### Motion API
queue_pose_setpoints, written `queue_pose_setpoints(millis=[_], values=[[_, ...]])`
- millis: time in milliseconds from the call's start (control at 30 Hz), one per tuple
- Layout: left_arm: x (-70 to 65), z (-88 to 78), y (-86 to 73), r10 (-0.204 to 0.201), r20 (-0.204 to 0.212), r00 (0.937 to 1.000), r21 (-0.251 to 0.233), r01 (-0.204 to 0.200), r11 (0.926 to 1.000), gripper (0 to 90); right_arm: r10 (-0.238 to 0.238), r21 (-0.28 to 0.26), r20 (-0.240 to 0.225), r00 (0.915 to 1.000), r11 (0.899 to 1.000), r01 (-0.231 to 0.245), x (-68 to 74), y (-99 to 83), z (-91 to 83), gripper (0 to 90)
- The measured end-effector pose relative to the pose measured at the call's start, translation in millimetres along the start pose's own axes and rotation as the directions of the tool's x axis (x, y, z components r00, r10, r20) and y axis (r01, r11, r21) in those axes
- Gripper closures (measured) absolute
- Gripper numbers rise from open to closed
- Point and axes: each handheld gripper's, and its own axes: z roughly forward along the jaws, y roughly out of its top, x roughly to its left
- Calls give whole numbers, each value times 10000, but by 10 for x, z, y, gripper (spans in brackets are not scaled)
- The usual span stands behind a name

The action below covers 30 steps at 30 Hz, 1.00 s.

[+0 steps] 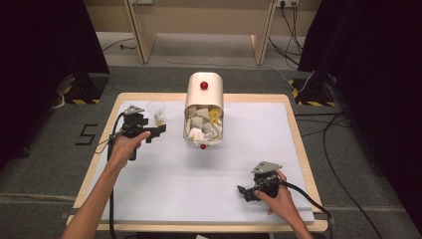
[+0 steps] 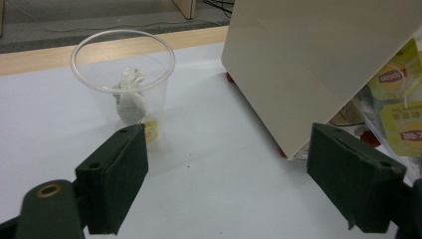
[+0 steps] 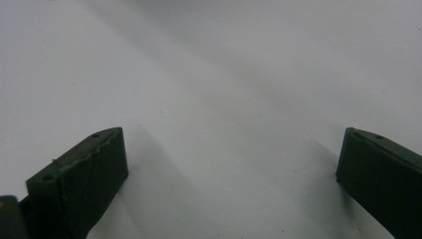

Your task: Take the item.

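One clear plastic cup (image 2: 123, 79), round-rimmed and thin-walled, stands upright just ahead of the left claw (image 2: 226, 191), toward its left jaw. Inside it lies one crumpled white tea bag (image 2: 130, 97); a small yellow tag (image 2: 151, 130) hangs at the cup's base. The left claw is spread wide, rubbery dark jaws flat-faced, holding nothing.

Ahead and to the right of that claw lies one cream container (image 1: 204, 107), smooth, with a rounded top and red knobs, tipped on its side. Its open mouth shows a heap of tea bags with yellow labels (image 2: 400, 99); the number cannot be counted.

The surface (image 1: 164, 184) is a matte white sheet with a pale wooden edge. The right claw (image 1: 247, 193) hovers low near the edge closest to the person, jaws spread apart, empty, with bare white sheet between and ahead of them. The two claws are well apart, with open sheet between them.
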Motion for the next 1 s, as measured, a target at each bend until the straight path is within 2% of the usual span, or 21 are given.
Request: queue_pose_setpoints(millis=[367,733,1000], values=[[-12,3,-195,-110,118,9999,61,109,9999,158,-5,0,2,10000,10000,5,1,0,0,3],[-37,-18,-277,-3,120,9999,72,2,10000,158,0,-6,2,10000,10000,0,0,0,0,3],[-69,-28,-398,21,181,9998,92,-22,10000,158,-1,-6,3,10000,10000,1,0,0,0,3]])
